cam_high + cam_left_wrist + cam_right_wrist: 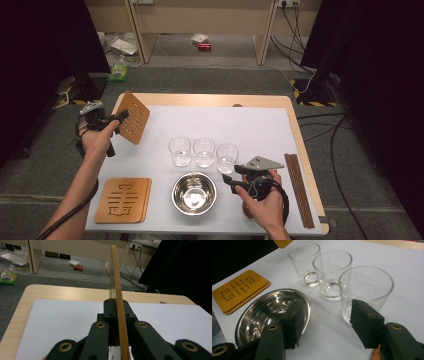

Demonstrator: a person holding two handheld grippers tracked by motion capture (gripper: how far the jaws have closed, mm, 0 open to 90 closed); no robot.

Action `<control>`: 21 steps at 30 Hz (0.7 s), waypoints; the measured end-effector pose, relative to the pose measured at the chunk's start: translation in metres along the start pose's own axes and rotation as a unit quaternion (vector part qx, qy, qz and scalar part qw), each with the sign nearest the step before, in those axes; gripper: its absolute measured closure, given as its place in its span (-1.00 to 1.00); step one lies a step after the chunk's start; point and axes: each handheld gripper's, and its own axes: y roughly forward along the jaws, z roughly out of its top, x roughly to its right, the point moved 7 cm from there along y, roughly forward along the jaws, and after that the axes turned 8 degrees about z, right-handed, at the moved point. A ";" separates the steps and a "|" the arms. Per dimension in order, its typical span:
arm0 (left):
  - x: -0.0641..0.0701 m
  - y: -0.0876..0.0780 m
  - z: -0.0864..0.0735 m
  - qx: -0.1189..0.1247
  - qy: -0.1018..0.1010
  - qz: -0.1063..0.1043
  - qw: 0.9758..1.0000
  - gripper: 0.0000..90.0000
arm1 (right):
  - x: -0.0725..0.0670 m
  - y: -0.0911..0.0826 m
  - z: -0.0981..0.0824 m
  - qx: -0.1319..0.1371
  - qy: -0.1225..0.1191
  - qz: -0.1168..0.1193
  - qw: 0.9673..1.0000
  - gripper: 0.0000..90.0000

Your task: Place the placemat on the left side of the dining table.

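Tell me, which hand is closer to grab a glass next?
The right. Its open gripper is just in front of the nearest glass, while the left gripper is shut on a wooden coaster at the table's far corner.

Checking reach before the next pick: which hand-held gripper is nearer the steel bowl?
Right. The right hand-held gripper hovers open just beside the steel bowl; the left hand-held gripper holds a wooden coaster at the far-left corner.

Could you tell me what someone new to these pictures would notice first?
Most striking is the wooden coaster lifted off the table's far left corner, clamped edge-on in the left tool. In the middle stands a row of three clear glasses, with a shiny steel bowl just in front of them. The right tool hangs open beside the rightmost glass, and more coasters lie stacked at the near left.
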 end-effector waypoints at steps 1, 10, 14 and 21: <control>0.001 0.002 0.000 -0.001 0.001 0.000 1.000 0.91 | 0.000 0.000 0.000 0.000 0.001 0.001 1.000 0.00; 0.002 0.020 -0.008 -0.017 0.002 0.006 1.000 0.91 | 0.001 0.000 -0.003 -0.001 0.004 0.000 1.000 -0.01; 0.002 0.027 -0.009 -0.022 0.000 0.010 1.000 0.91 | 0.003 0.001 -0.005 -0.004 0.008 0.001 1.000 -0.01; 0.003 0.037 -0.013 -0.029 -0.001 0.015 0.999 0.91 | 0.002 0.002 -0.006 -0.005 0.008 0.002 1.000 -0.01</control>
